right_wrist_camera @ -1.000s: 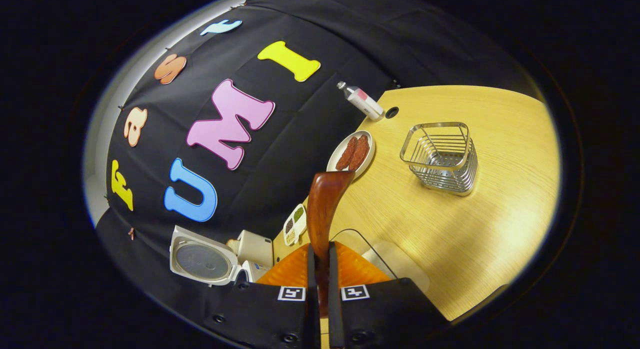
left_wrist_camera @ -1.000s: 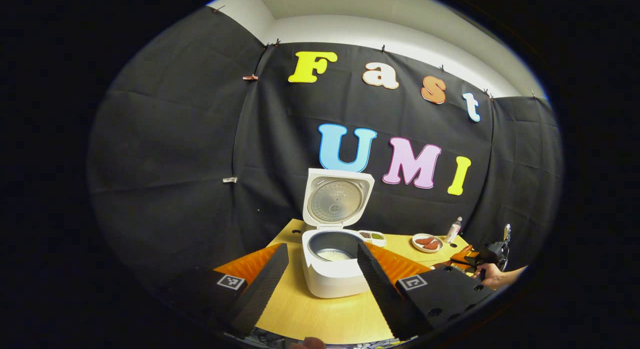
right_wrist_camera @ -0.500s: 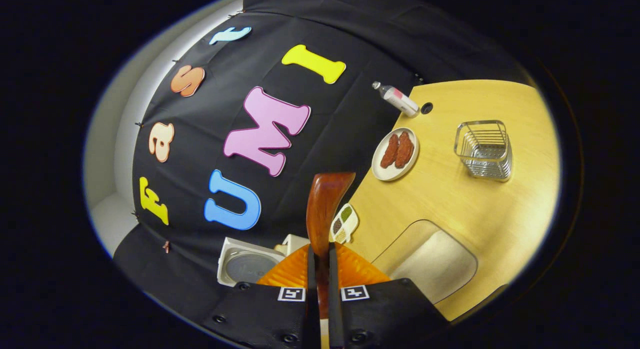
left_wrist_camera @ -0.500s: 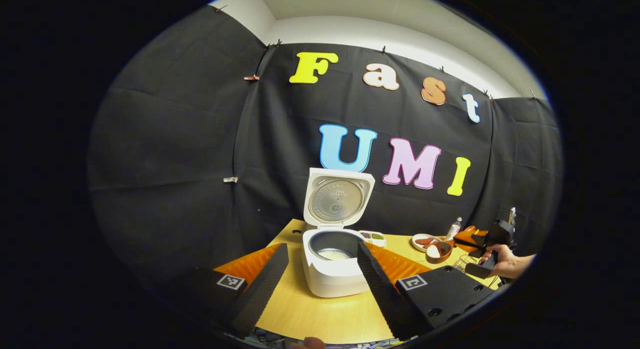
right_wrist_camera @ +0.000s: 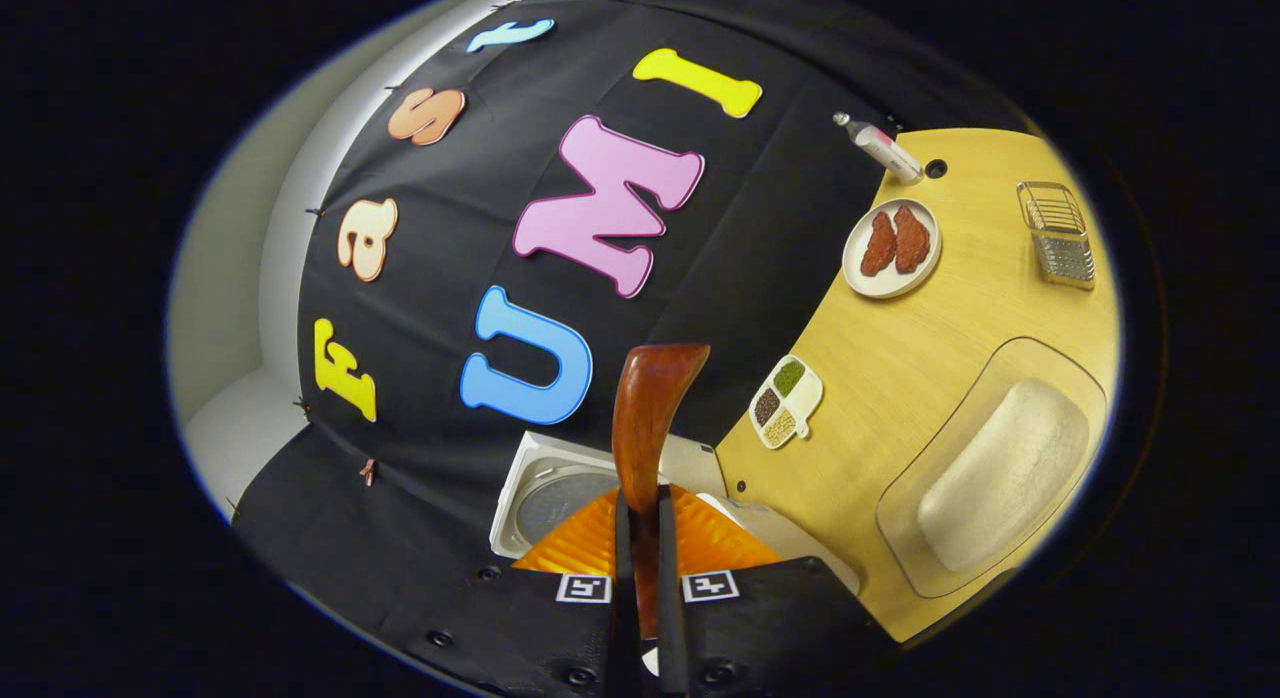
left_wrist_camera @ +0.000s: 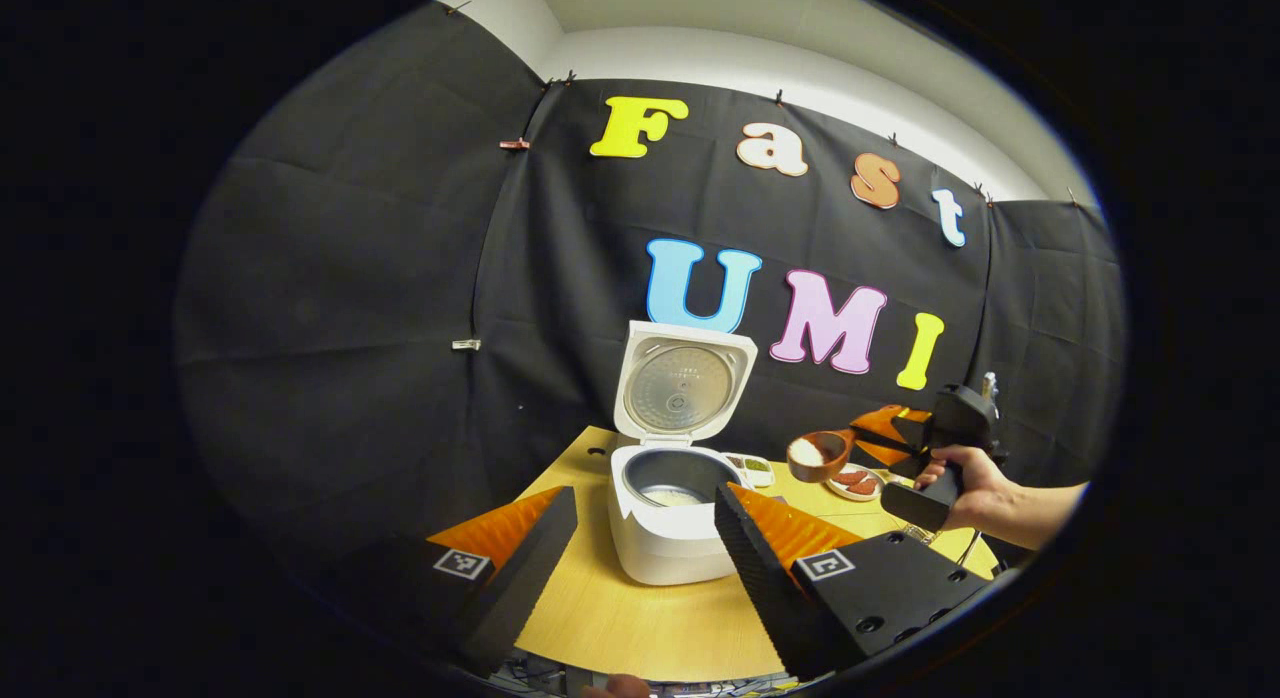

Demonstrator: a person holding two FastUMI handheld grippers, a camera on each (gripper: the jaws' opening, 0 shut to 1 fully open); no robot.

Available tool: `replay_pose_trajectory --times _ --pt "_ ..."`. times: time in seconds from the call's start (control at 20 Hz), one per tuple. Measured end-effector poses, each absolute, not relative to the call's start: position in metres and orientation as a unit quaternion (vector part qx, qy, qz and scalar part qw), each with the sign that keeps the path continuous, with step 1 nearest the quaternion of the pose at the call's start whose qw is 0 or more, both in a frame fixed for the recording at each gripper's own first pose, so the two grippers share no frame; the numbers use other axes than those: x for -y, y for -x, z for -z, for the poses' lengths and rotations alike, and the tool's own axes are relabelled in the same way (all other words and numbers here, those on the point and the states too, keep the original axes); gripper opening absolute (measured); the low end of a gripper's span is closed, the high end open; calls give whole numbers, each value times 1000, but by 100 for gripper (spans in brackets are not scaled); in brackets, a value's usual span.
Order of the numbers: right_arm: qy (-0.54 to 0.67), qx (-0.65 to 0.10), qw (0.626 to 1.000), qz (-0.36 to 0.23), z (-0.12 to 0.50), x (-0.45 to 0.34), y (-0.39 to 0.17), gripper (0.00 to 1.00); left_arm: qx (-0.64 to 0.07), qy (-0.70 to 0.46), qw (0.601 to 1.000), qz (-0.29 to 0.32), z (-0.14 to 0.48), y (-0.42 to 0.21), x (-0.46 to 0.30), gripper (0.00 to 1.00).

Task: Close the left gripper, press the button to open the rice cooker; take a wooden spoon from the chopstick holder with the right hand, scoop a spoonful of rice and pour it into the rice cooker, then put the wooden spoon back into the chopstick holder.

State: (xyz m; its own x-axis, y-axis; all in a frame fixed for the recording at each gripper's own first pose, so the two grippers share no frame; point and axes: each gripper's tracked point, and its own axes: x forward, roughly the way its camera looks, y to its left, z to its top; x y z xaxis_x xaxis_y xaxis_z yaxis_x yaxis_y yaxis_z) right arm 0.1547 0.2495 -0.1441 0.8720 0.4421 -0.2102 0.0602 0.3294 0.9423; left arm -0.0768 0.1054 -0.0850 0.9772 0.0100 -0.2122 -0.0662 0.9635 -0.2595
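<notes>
The white rice cooker (left_wrist_camera: 665,523) stands on the wooden table (left_wrist_camera: 640,628) with its lid (left_wrist_camera: 683,388) raised and some rice in the pot. My left gripper (left_wrist_camera: 640,568) hangs open in front of it, touching nothing. To the right of the cooker a hand holds my right gripper (left_wrist_camera: 880,440), and the wooden spoon (left_wrist_camera: 818,455) in it carries rice above the table. In the right gripper view, my right gripper (right_wrist_camera: 640,548) is shut on the wooden spoon (right_wrist_camera: 648,418), above the cooker's lid (right_wrist_camera: 555,493). The wire chopstick holder (right_wrist_camera: 1060,233) stands far off at the right.
A clear tub of rice (right_wrist_camera: 1000,473) sits near the table's (right_wrist_camera: 900,358) front edge. A plate of sausages (right_wrist_camera: 892,246), a divided dish of grains (right_wrist_camera: 787,402) and a small bottle (right_wrist_camera: 880,148) stand along the back by the wall.
The right gripper has risen from the table with rice in the spoon and moved left toward the open cooker. The left gripper has hardly moved.
</notes>
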Motion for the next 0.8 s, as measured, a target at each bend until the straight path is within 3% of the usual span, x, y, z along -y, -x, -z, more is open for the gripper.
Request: replay_pose_trajectory --times 0.45,0.8 --pt "-469 -243 837 -139 173 -347 -172 11 -111 142 983 -40 96 81 -136 95" --pt "-324 -231 902 -167 171 -405 -202 11 -127 156 979 -43 109 90 -142 96"
